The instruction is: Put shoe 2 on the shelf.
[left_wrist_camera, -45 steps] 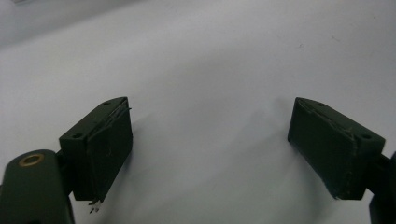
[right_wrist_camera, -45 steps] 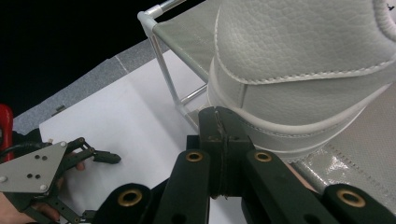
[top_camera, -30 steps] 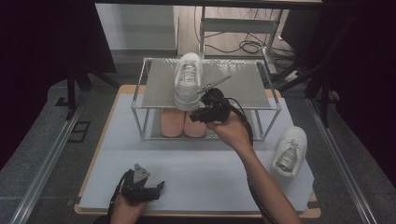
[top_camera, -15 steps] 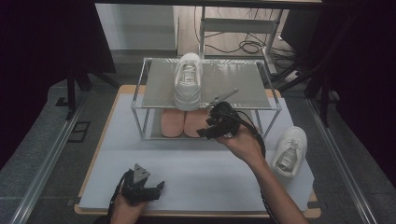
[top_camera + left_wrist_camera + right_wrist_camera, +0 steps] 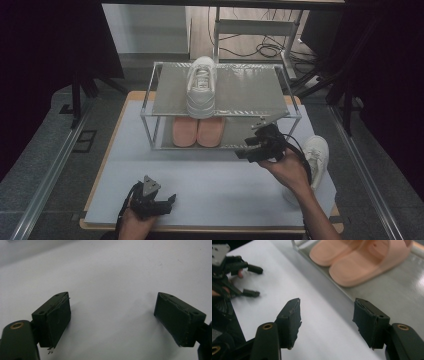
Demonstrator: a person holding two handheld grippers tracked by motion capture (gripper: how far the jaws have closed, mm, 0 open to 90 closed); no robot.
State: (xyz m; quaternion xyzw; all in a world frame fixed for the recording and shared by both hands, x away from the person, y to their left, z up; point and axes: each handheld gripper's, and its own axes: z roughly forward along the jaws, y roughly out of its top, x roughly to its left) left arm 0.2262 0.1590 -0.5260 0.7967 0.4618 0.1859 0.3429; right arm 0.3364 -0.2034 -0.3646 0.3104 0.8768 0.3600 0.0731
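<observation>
A white sneaker stands on the top shelf of a metal shoe rack. A pair of pink slippers sits on the lower shelf. A second white sneaker lies on the white table at the right. My right gripper hovers at the rack's front right corner, pointing left. Its jaws have just been opening and nothing is between them. My left gripper rests open near the table's front edge, over bare table.
The white tabletop stretches between the rack and the front edge. Behind the rack a metal frame and cables lie on the floor. The left gripper appears at the far left of the right gripper view.
My right hand has moved from the sneaker on the top shelf down and to the right, to the rack's front right corner, with its jaws wider apart. The left hand has stayed put.
</observation>
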